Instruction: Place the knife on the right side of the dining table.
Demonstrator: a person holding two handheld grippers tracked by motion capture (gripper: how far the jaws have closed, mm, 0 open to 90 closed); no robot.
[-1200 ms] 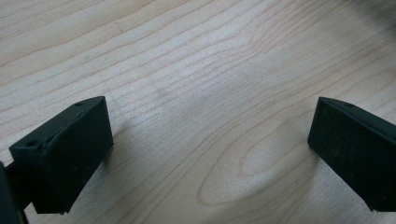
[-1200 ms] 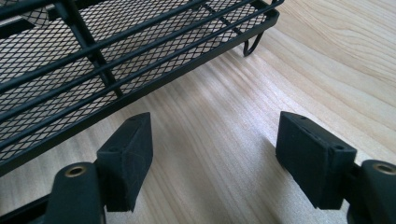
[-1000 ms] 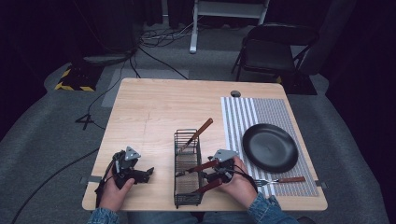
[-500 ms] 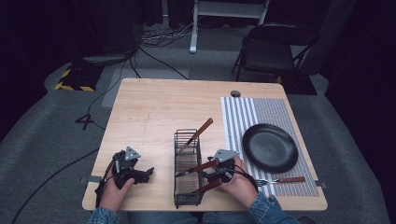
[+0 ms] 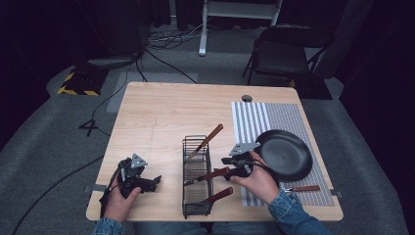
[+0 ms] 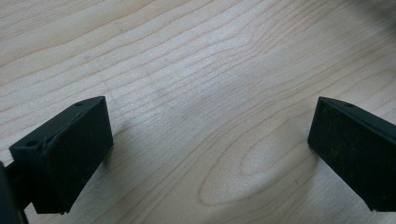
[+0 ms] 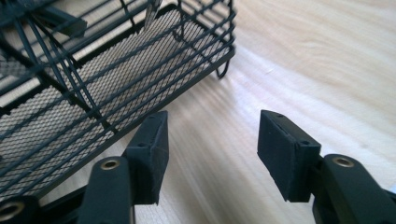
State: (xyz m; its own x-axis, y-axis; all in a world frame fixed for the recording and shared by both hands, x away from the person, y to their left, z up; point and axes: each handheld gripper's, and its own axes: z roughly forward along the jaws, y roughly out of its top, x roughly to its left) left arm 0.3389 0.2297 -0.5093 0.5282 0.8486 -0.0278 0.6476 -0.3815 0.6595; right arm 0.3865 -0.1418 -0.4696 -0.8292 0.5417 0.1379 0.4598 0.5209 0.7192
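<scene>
**Two grippers, one wire basket: right hand pulls back from the cutlery**

Three brown-handled utensils [image 5: 211,175] sit in the black wire basket [image 5: 196,200] at the near middle of the tabletop [image 5: 161,112]; a fourth [image 5: 303,188] lies on the striped mat [image 5: 254,120] near the black pan [image 5: 285,154]. The right gripper [image 5: 230,166], a second ago right at the handles, now sits just right of the basket, nearer the pan. Its jaws have just been closing, yet remain parted with nothing between them. The left gripper [image 5: 155,180] has not moved, at the near left, its jaws spread wide over bare wood.
</scene>
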